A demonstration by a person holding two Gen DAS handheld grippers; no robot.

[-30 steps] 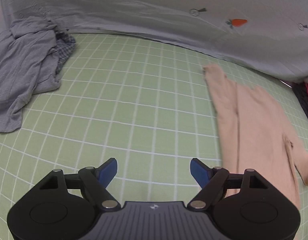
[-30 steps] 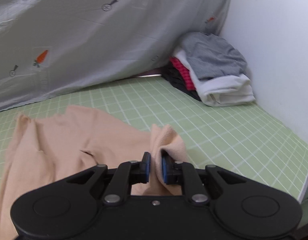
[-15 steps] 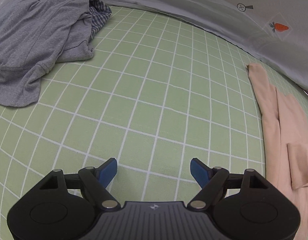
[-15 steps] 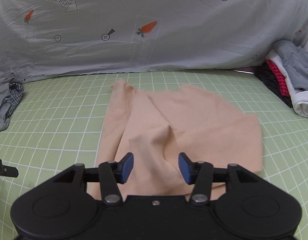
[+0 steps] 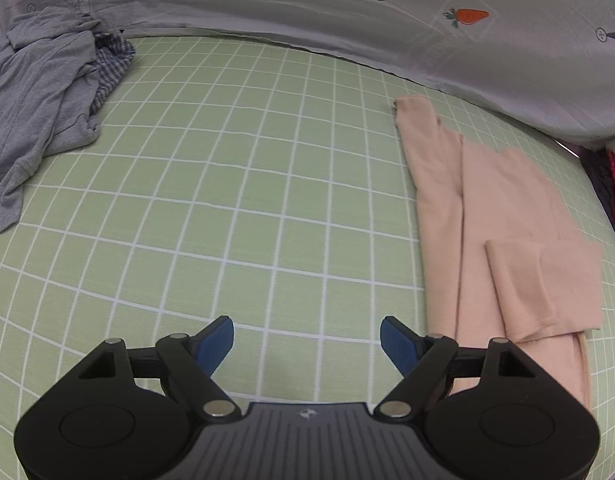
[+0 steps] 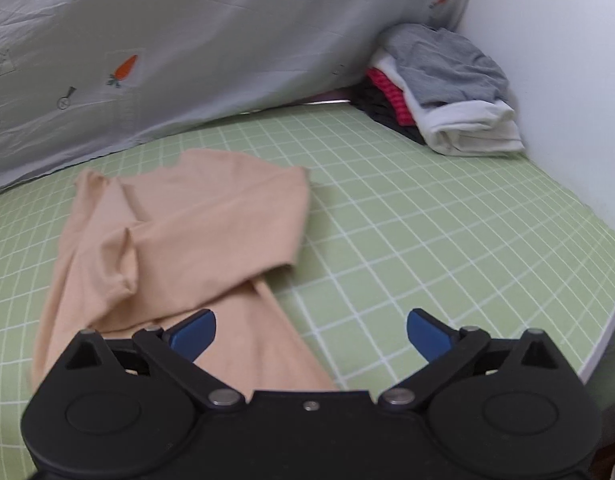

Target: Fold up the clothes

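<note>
Peach shirt released, right fingers opening.

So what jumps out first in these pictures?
The peach shirt, partly folded, lies flat on the green checked sheet. The right gripper hangs over its lower end, its jaws opening and pinching nothing. A grey carrot-print quilt rises behind, with stacked clothes in the far corner.
</note>
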